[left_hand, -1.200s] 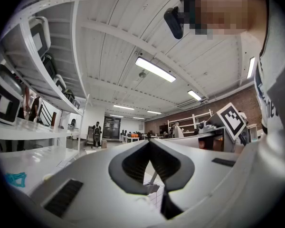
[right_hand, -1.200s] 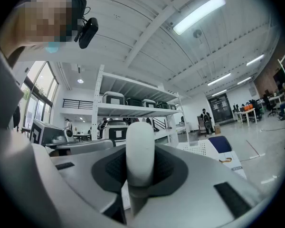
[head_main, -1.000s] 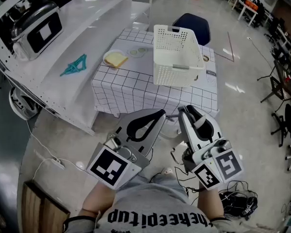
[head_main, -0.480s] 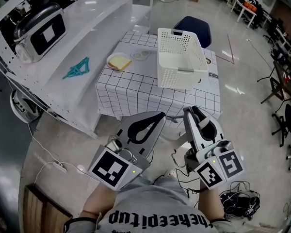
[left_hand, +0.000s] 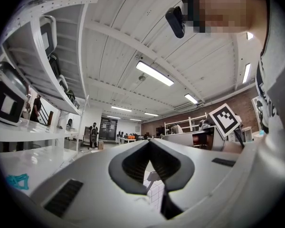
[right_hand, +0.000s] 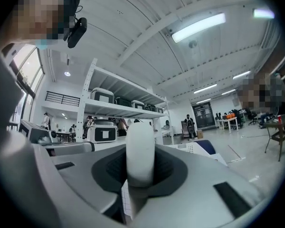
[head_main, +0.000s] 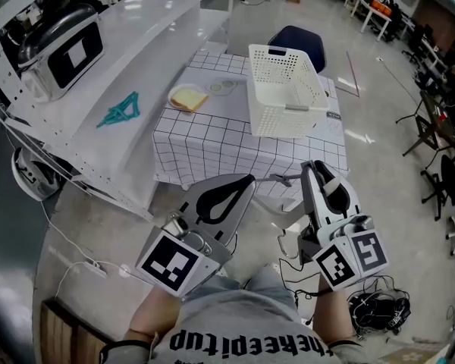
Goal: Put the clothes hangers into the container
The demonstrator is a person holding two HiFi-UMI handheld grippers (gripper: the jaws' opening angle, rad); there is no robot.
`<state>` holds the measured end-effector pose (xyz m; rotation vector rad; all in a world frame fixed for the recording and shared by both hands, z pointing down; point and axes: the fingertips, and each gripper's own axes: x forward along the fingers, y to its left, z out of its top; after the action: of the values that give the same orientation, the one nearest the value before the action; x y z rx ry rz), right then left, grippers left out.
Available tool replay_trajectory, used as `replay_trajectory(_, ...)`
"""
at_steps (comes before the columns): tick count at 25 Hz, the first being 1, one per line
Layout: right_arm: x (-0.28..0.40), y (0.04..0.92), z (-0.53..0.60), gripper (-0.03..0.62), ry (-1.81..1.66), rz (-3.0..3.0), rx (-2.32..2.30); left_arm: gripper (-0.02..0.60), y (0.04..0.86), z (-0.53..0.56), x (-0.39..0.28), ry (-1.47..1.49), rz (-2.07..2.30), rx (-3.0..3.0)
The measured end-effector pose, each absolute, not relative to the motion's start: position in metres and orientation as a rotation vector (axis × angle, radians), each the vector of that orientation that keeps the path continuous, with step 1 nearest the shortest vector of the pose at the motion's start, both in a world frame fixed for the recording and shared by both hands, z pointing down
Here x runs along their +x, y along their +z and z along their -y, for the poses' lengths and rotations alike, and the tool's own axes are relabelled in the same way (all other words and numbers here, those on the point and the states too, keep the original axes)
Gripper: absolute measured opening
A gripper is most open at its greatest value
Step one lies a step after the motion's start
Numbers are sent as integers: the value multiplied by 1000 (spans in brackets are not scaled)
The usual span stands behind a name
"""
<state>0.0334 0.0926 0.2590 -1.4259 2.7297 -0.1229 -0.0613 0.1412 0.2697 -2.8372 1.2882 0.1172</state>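
Observation:
Teal hangers (head_main: 119,110) lie in a heap on the long white shelf (head_main: 148,48) at the left; they also show low on the left in the left gripper view (left_hand: 18,181). The white perforated basket (head_main: 277,50) stands on the checked table (head_main: 212,139). My left gripper (head_main: 245,180) is held level short of the table's near edge, its jaws shut and empty (left_hand: 149,142). My right gripper (head_main: 316,167) sits beside it, shut on a white bar (right_hand: 140,151) that looks like part of a white hanger; a thin hook (head_main: 277,179) sticks out to its left.
A plate with bread (head_main: 187,97) sits on the table's left side. A dark blue chair (head_main: 297,38) stands behind the basket. A boxy appliance (head_main: 61,48) sits on the shelf at far left. Cables (head_main: 375,309) lie on the floor at lower right.
In the head view the right gripper has swung to the right. The left gripper has edged slightly forward. Neither grip has changed.

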Motion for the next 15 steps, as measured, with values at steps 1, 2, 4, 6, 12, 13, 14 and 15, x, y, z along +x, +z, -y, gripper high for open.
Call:
replay_trajectory(1, 34, 257, -94, 83, -121, -2722, -1437, 20, 270, -142, -62, 122, -1281, -2841)
replay_trajectory(2, 34, 256, -94, 83, -120, -2714, -1446, 20, 270, -142, -63, 127, -1274, -2845)
replay_trajectory(4, 36, 253, -94, 83, -119, -2698, -1462, 20, 270, -142, -65, 138, -1263, -2852)
replay_trajectory(6, 38, 250, -92, 83, -115, -2685, -1477, 20, 272, -140, -65, 144, -1253, -2858)
replay_trajectory(12, 48, 241, -78, 83, -111, -2656, -1485, 20, 275, -127, -63, 140, -1264, -2864)
replay_trajectory(13, 49, 239, -74, 83, -116, -2653, -1477, 20, 275, -123, -62, 136, -1270, -2860)
replay_trajectory(14, 51, 237, -69, 83, -123, -2651, -1466, 20, 274, -120, -62, 133, -1277, -2856)
replay_trajectory(15, 52, 236, -65, 83, -131, -2649, -1454, 20, 274, -116, -61, 133, -1284, -2852)
